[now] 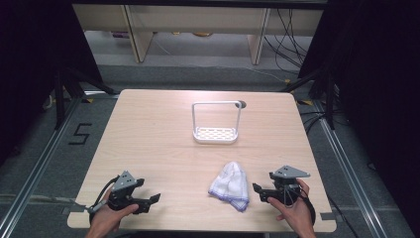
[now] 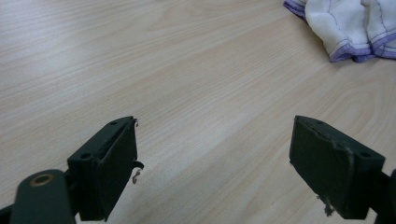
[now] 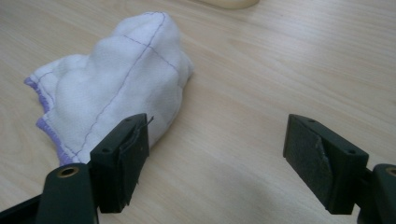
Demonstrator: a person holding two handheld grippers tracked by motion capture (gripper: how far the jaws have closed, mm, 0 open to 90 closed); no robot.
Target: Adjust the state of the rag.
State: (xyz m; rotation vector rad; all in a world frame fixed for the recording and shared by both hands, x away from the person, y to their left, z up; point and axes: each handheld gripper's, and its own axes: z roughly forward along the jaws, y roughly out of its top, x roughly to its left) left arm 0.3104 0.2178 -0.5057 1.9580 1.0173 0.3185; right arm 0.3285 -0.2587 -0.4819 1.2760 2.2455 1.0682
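Observation:
A crumpled white cloth with purple edging (image 1: 230, 185) lies on the wooden table (image 1: 163, 134) near its front edge. Behind it stands a white rack (image 1: 216, 122) with a perforated base and a tall hoop handle. My left gripper (image 1: 152, 202) rests at the front left, open and pointing right, with bare wood between its jaws (image 2: 215, 154); the cloth (image 2: 348, 28) lies ahead at the upper right. My right gripper (image 1: 258, 191) sits just right of the cloth, open, pointing left. Its jaws (image 3: 217, 154) hold nothing; the cloth (image 3: 116, 84) lies beside the left one.
A dark cable hole (image 1: 241, 104) sits in the table behind the rack. Black curtains flank the table, and pale furniture legs (image 1: 137, 34) and cables (image 1: 289, 34) lie on the floor beyond the far edge.

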